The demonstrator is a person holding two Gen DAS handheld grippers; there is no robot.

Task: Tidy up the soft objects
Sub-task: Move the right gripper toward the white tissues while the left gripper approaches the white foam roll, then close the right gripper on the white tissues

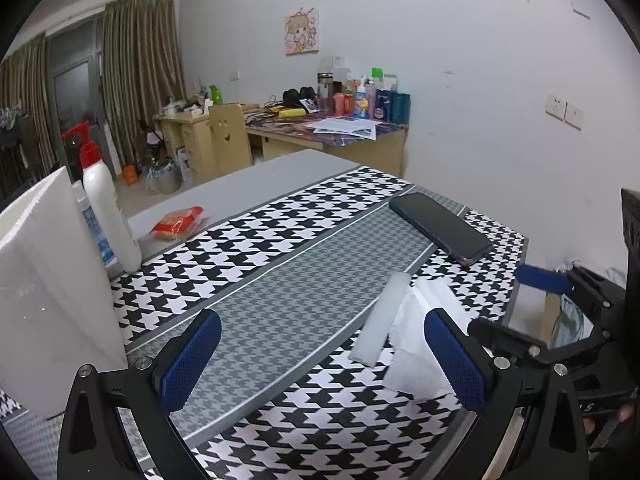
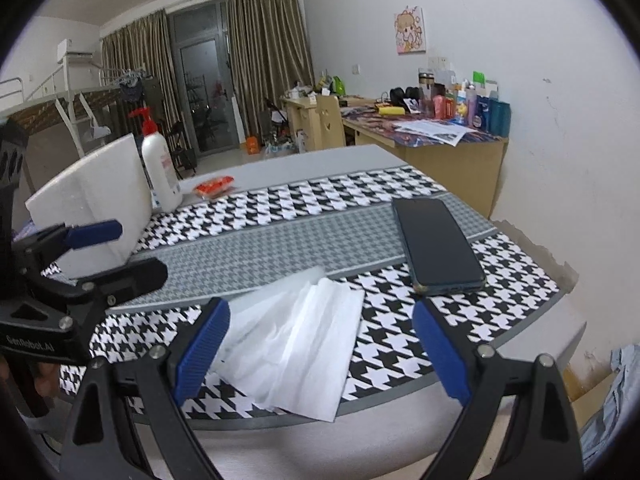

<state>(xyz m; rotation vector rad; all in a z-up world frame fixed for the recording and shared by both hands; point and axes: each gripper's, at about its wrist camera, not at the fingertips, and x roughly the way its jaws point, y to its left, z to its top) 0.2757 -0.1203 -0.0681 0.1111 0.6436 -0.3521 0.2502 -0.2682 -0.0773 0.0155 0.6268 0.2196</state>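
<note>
At the far left a white foam block [image 1: 52, 280] stands upright on the table [image 1: 256, 180], with a white pump bottle [image 1: 106, 208] just beside it and a red snack packet [image 1: 178, 222] lying a little further right on the bare grey top. The left tongs [image 1: 324, 360] hover low over the houndstooth runner [image 1: 280, 276], wide open and holding nothing; the open grey band of the runner ahead of them is free of clutter.

The soft things lie further right, near the table's front edge: a crumpled white tissue [image 2: 296, 344] and, touching its far-left side, a pale foam strip [image 1: 382, 316]. In the left wrist view the strip's long axis runs away from the tongs, slanting slightly right, and it sits just inside the right finger.

The right tongs [image 2: 322, 350] are also spread wide and empty, and the tissue lies between their fingers, nearer the left one, so the right hand looks better placed for it. A dark phone [image 2: 436, 244] rests just beyond, close to the table's right edge, leaving little room on that side.
</note>
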